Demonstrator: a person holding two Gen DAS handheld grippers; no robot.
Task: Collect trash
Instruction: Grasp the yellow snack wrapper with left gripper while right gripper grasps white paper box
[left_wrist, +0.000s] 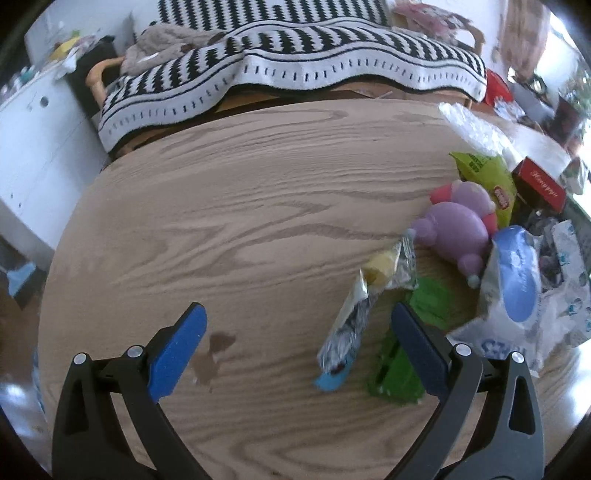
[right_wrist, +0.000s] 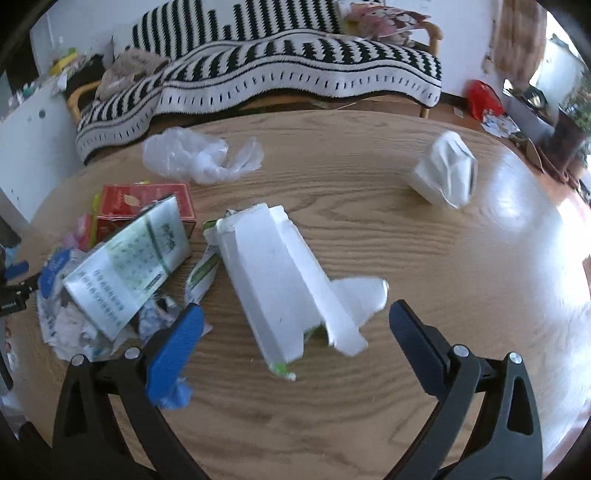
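- Only the left wrist view shows the left gripper (left_wrist: 299, 325), its jaws spread wide and holding nothing, over the wooden table (left_wrist: 229, 206).
- Left of it lies bare wood with a dark stain (left_wrist: 216, 356), running out to the rounded table edge.
- Between its fingers lies a silvery wrapper (left_wrist: 351, 321), with a green wrapper (left_wrist: 400, 365) beside it under the right finger.
- Farther right crowd a purple toy (left_wrist: 458, 229), a lime bag (left_wrist: 487, 181) and a wipes pack (left_wrist: 513, 277).
- Only the right wrist view shows the right gripper (right_wrist: 295, 332), likewise released, with a flattened white carton (right_wrist: 284, 280) lying between its fingers.
- Left of the carton sit a printed box (right_wrist: 129, 266) and a red box (right_wrist: 144, 203).
- A clear plastic bag (right_wrist: 199, 155) lies near the far edge.
- A crumpled white bag (right_wrist: 448, 170) stands apart, with open, glare-lit tabletop on the right.
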